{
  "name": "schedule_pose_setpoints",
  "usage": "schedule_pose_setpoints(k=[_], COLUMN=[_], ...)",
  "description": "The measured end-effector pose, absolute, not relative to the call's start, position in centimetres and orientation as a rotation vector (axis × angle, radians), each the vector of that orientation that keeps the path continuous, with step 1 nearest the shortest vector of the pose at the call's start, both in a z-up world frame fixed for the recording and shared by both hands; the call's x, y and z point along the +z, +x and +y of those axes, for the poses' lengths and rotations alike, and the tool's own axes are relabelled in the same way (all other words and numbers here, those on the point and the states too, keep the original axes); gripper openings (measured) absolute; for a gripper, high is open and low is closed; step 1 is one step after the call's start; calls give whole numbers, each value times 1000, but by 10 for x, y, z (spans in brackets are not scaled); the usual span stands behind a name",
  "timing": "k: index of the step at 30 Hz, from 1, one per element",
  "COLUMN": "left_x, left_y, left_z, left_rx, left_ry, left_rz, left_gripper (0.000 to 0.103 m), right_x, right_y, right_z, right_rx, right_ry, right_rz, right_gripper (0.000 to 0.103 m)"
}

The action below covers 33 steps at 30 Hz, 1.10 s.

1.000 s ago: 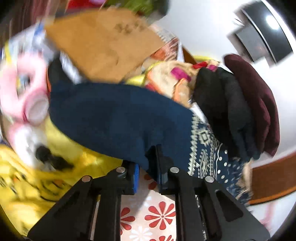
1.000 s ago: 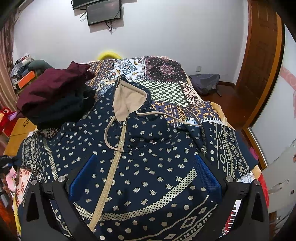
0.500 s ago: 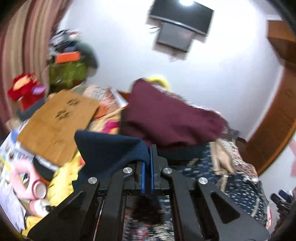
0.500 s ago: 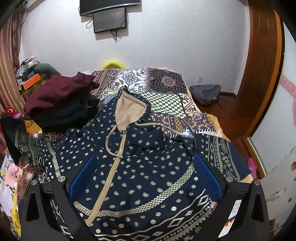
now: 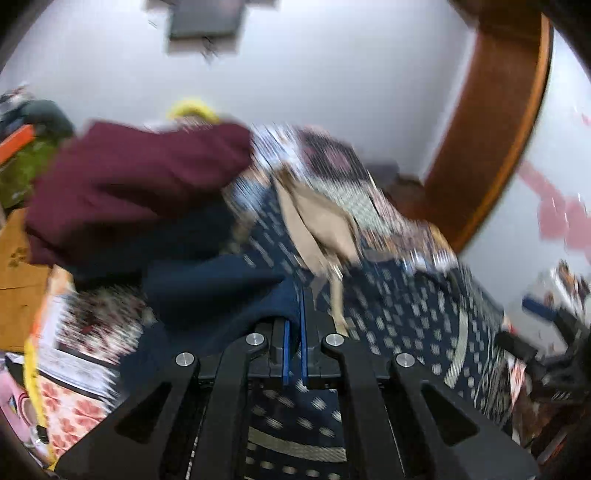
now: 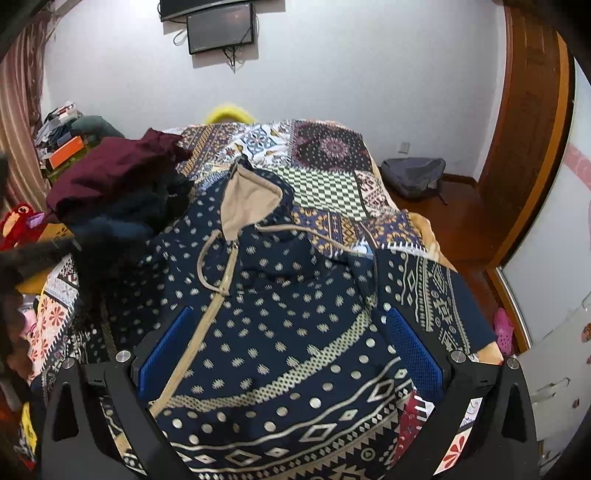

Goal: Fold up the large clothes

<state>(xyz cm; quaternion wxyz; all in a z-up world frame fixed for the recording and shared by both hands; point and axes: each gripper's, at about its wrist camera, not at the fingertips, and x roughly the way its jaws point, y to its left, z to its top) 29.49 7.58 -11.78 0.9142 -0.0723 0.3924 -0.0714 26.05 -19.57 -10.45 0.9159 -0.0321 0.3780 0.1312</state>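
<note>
navy patterned hoodie [image 6: 280, 332] lies spread on the bed [image 6: 332, 184], soft and floppy. left gripper [image 5: 293, 332] is clenched on what looks like its sleeve cuff [image 5: 221, 291]; right gripper [image 6: 288, 343] hovers released, best gripping the opposite sleeve.

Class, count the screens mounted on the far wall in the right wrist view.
2. The larger screen sits at the top edge, partly cut off; the smaller screen hangs just below it, cables dangling beneath. Others could lie outside the frame.
</note>
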Motion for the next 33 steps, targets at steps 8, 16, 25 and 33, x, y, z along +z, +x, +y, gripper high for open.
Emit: schedule_pose_setpoints(k=[8,16,25,33], left_x=[-194,-186,-129,-133], left_y=[296,263,227,194], left_z=[34,58,150,232], left_rx=[-238,-209,-9,191], left_ry=[-121,-124,-175,-203], left_rz=[1071,1060,862,820], left_gripper=[3,16,47,52], right_x=[-118,-112,-94,-110], right_y=[261,261,262,255], right_z=[-201,-169,-89,8], right_rx=[275,358,516,724], right_ry=[-72,-132,-264,-408], right_rz=[838,836,788,846], right_gripper=[103,103,103,103])
